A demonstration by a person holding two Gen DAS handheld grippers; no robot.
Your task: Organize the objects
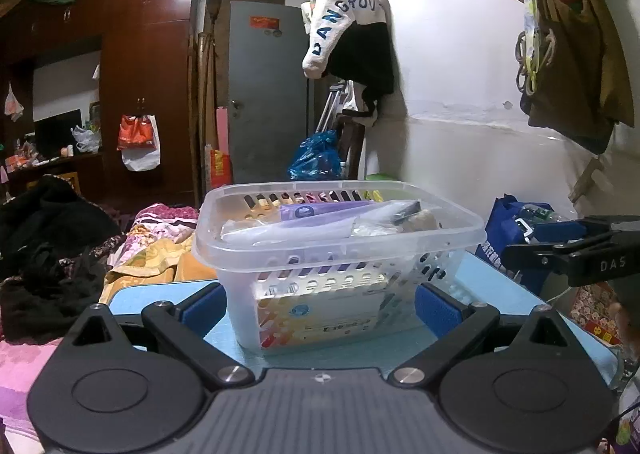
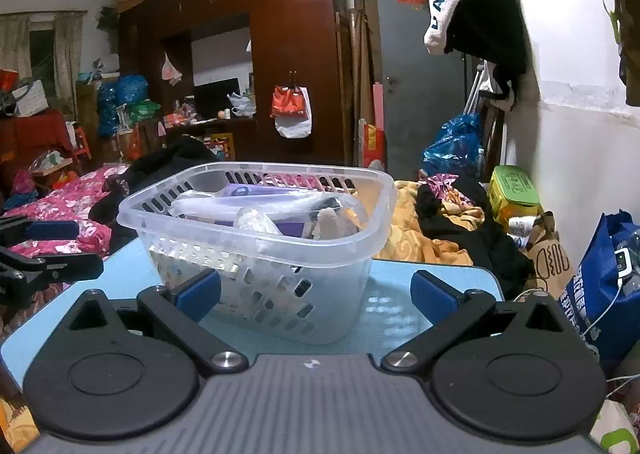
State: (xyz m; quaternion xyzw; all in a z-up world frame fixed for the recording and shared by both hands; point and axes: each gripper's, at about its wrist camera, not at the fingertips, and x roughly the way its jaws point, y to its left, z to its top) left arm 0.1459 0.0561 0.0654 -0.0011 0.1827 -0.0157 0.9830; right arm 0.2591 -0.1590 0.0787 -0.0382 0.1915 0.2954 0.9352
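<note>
Though both show basket (image 1: 340,238), only left view shows carton (image 1: 324,314).

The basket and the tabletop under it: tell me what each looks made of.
Basket: thin translucent plastic, slightly frosted; its contents show through the slotted walls and the rim looks moulded.
Tabletop: a smooth, glossy light-blue surface, probably laminate or plastic; it reflects the basket's slots, but the core material cannot be told.

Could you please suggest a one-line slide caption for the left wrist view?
Open left gripper flanks a clear slotted plastic basket of packaged items on a light blue table.
</note>
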